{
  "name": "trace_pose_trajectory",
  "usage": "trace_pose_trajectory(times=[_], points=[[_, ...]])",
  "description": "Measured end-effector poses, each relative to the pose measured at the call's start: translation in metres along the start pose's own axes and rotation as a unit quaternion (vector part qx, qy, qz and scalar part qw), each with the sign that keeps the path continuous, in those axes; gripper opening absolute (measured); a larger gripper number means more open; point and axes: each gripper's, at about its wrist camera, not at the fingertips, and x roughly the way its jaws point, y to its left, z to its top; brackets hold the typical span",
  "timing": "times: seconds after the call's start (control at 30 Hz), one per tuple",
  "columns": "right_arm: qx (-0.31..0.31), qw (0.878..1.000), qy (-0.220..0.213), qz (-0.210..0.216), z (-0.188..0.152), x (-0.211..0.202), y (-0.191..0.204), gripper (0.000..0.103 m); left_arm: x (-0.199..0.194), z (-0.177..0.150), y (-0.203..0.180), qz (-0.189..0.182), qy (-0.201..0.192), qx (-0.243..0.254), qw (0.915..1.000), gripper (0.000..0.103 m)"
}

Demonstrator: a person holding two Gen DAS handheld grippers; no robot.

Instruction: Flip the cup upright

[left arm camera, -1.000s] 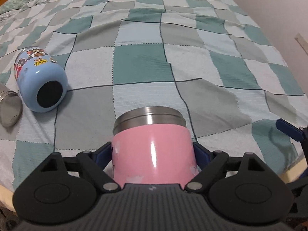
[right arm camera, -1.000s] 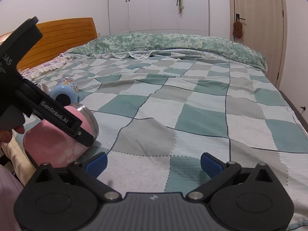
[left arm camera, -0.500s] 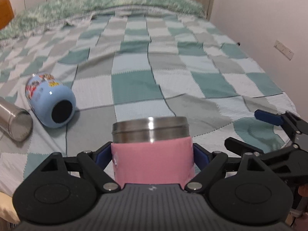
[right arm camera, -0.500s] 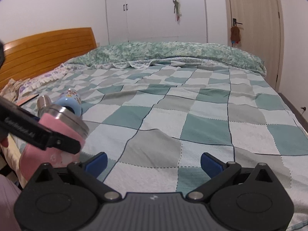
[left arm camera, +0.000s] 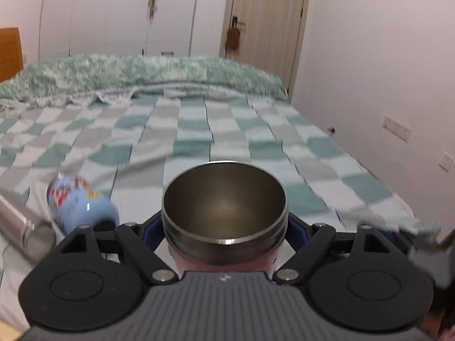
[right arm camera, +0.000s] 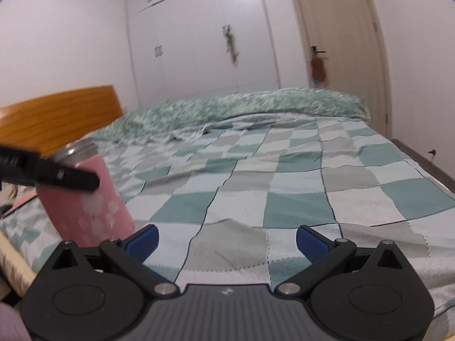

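Observation:
The pink cup with a steel rim (left arm camera: 224,221) is held between the blue pads of my left gripper (left arm camera: 224,228), which is shut on it. Its open mouth faces up and I look into the steel inside. In the right wrist view the pink cup (right arm camera: 85,207) stands nearly upright, tilted slightly, at the left near the bed's edge, with a left gripper finger (right arm camera: 57,174) across it. My right gripper (right arm camera: 226,240) is open and empty over the bedspread, to the right of the cup.
A light blue cartoon cup (left arm camera: 79,203) lies on its side on the checked bedspread (left arm camera: 227,130), left of the pink cup. A steel cup (left arm camera: 25,227) lies further left. A wooden headboard (right arm camera: 57,113), wardrobe and door stand behind.
My left gripper has tipped the pink cup from lying on its side up to nearly upright, so its mouth now faces up. The right gripper stayed open and shifted slightly.

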Motion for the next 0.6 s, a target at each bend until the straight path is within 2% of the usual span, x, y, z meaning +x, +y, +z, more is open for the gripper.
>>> trace_pose_trajectory(times=[0.2,0.4,0.43,0.5,0.53,0.6], points=[[0.008,0.999,-0.036,-0.032,-0.004,0.003,0.0,0.103,0.034,0.011,0.002,0.027,-0.036,0.007,0.999,0.085],[0.023,0.998,-0.035,-0.042,-0.009,0.01,-0.007,0.103,0.087,-0.021,0.007,0.029,0.02,0.003,0.9994,0.085],[0.023,0.998,-0.034,-0.043,-0.01,0.011,-0.008,0.103,0.086,-0.026,0.008,0.024,0.005,0.002,0.9997,0.086],[0.024,0.998,-0.035,-0.043,-0.011,0.011,-0.008,0.103,0.084,-0.03,0.006,0.024,0.003,0.01,0.9997,0.091],[0.024,0.998,-0.037,-0.042,-0.011,0.011,-0.008,0.103,0.08,-0.031,0.006,0.021,-0.003,0.01,0.9997,0.103],[0.021,0.998,-0.036,-0.043,-0.013,0.011,-0.006,0.103,0.063,-0.03,0.006,0.014,-0.042,0.014,0.9989,0.103]])
